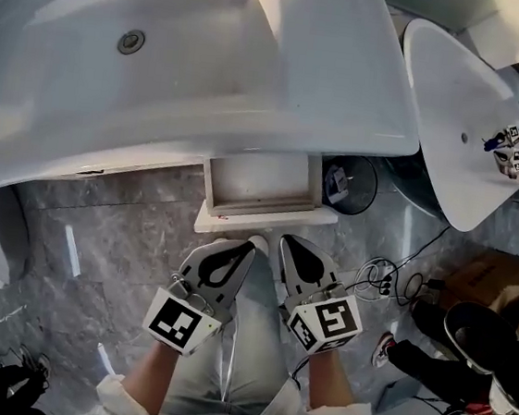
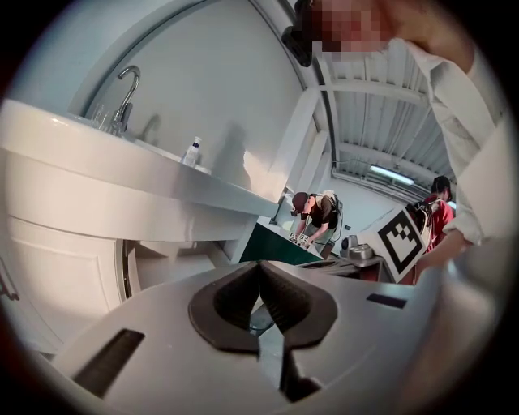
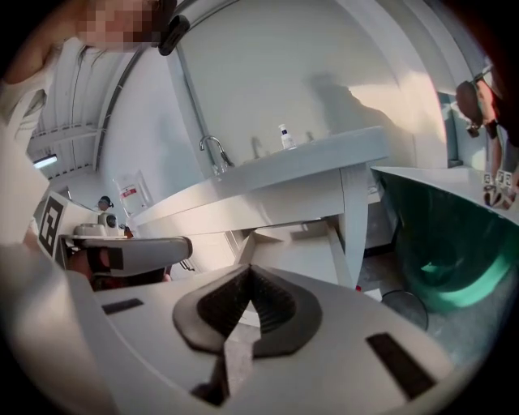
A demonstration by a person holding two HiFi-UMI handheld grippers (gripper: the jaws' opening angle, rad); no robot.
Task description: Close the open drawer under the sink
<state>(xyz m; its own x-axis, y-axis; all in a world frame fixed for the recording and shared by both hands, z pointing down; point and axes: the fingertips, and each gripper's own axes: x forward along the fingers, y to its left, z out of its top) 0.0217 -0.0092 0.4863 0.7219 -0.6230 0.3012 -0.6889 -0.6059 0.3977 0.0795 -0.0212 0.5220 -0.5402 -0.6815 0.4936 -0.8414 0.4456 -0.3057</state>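
The white drawer [image 1: 262, 185] stands pulled out from under the big white sink [image 1: 192, 64]; its front panel [image 1: 265, 220] faces me and its inside looks bare. My left gripper [image 1: 242, 250] and right gripper [image 1: 292, 247] hover side by side just short of that front panel, apart from it. Both are shut with nothing between the jaws. In the left gripper view the left gripper [image 2: 261, 269] points up at the sink's underside [image 2: 97, 186]. In the right gripper view the right gripper [image 3: 246, 274] points at the drawer [image 3: 296, 243] below the sink.
A second white basin [image 1: 466, 114] stands at the right, where another person works with grippers [image 1: 510, 152]. Cables [image 1: 383, 281] lie on the grey marble floor beside a round black object [image 1: 355, 185], a cardboard box [image 1: 494, 275] and another person's shoe [image 1: 383, 350].
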